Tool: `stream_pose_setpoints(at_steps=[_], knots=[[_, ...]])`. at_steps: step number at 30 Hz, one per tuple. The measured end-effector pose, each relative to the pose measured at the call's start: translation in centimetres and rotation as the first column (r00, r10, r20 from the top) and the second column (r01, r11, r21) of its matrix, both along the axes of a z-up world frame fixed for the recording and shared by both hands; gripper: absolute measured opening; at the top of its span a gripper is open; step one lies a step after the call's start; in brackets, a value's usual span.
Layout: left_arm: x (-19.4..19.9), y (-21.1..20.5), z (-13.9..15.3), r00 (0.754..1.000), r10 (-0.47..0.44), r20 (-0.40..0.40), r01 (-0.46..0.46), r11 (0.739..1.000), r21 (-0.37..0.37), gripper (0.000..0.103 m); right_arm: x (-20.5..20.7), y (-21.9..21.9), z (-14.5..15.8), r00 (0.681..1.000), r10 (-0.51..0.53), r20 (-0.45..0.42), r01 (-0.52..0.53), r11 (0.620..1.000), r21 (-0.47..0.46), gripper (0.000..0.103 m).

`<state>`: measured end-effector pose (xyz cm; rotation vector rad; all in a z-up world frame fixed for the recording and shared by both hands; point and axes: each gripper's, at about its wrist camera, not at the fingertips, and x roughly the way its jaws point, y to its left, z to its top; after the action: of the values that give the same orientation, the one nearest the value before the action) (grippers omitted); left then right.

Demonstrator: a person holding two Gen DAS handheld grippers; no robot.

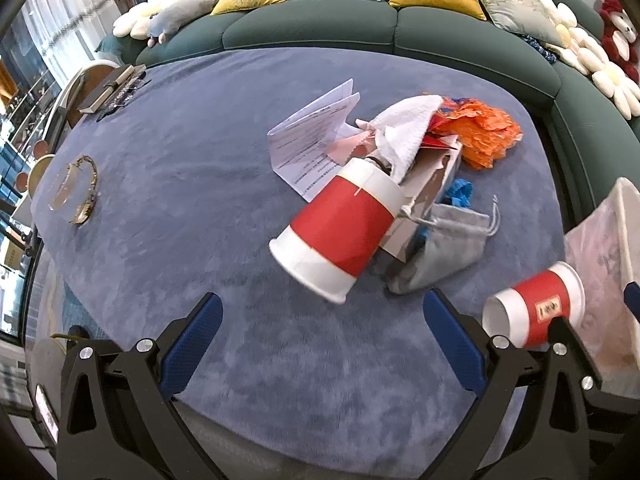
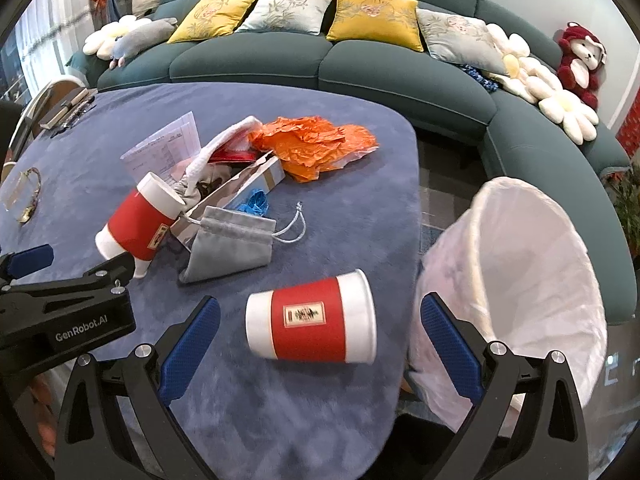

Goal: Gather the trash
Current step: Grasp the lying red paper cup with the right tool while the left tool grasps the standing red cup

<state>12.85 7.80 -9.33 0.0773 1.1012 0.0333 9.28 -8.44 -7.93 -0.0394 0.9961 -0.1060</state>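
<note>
Trash lies in a heap on the blue table (image 2: 320,400), ahead of both grippers. The bin (image 2: 532,280), lined with a white bag, stands tilted off the table edge, just to the right of the right gripper (image 2: 320,344); what is inside it does not show. In the heap a torn box (image 2: 256,178) lies open with a white cloth (image 2: 224,140) and a red scrap hanging out of it. Orange paper (image 2: 316,142) is crumpled behind the box, printed sheets (image 2: 164,148) lie to its left, and a blue scrap (image 2: 256,202) touches its near side. A grey pouch (image 2: 228,244) with a drawstring leans against the box.

One cup (image 2: 316,324), red with white ends, lies on its side directly between the right gripper's open fingers, not touched by them. It carries a small gold label with dark writing too small to read. A second cup (image 1: 340,236) rests tilted against the box, just ahead of the left gripper (image 1: 324,332), whose fingers stand wide apart and hold nothing. In the right wrist view this cup shows a similar label, also unreadable. The side of the left gripper bears the words "GenRobot.AI".

At the far left of the table lie a bracelet (image 1: 86,188) on clear plastic and a flat dark case (image 1: 112,90). A green sofa (image 2: 360,60) with cushions curves behind the table.
</note>
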Motion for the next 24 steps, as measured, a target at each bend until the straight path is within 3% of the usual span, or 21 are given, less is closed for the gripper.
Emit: stream_pose_setpoints(at_steps=[15, 24], knots=[[5.4, 0.2, -2.0, 0.998, 0.054, -0.025, -0.055, 0.996, -0.07, 0.096, 2.2, -0.3, -4.0, 0.997, 0.007, -0.083, -0.009, 1.0, -0.027, 0.096], [7.5, 0.0, -4.3, 0.998, 0.012, -0.066, -0.017, 0.997, -0.079, 0.096, 3.2, -0.2, -5.1, 0.994, 0.021, -0.107, -0.015, 0.998, 0.057, 0.096]])
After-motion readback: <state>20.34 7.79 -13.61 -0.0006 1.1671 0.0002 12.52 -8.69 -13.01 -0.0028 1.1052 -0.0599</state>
